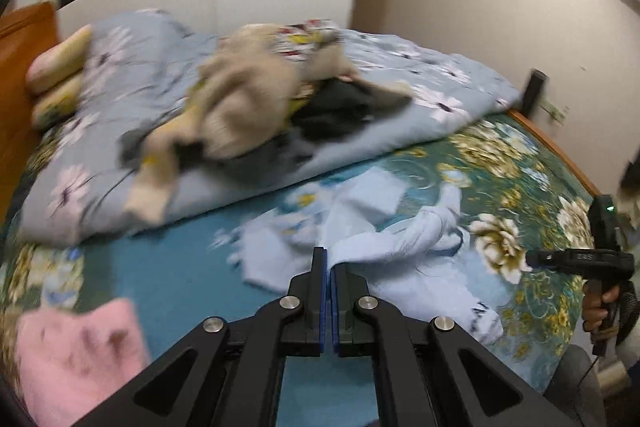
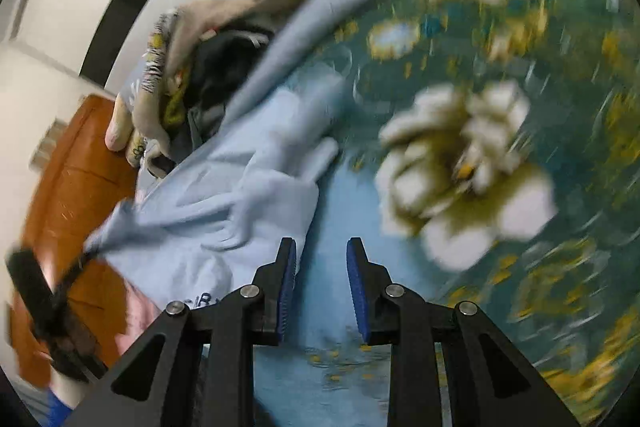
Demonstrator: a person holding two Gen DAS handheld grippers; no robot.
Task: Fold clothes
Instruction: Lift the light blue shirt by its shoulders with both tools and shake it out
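A light blue garment lies crumpled on the teal floral bedsheet. My left gripper is shut, and an edge of the garment runs into its fingertips. In the right wrist view the garment stretches to a point at the left gripper, which pinches its corner. My right gripper is open above the sheet just right of the garment, with nothing between its blue pads. In the left wrist view the right gripper is at the right edge, held by a hand.
A pile of beige, black and patterned clothes sits on a grey-blue floral quilt at the back of the bed. A pink garment lies at the near left. A wooden headboard and pillows are at the left.
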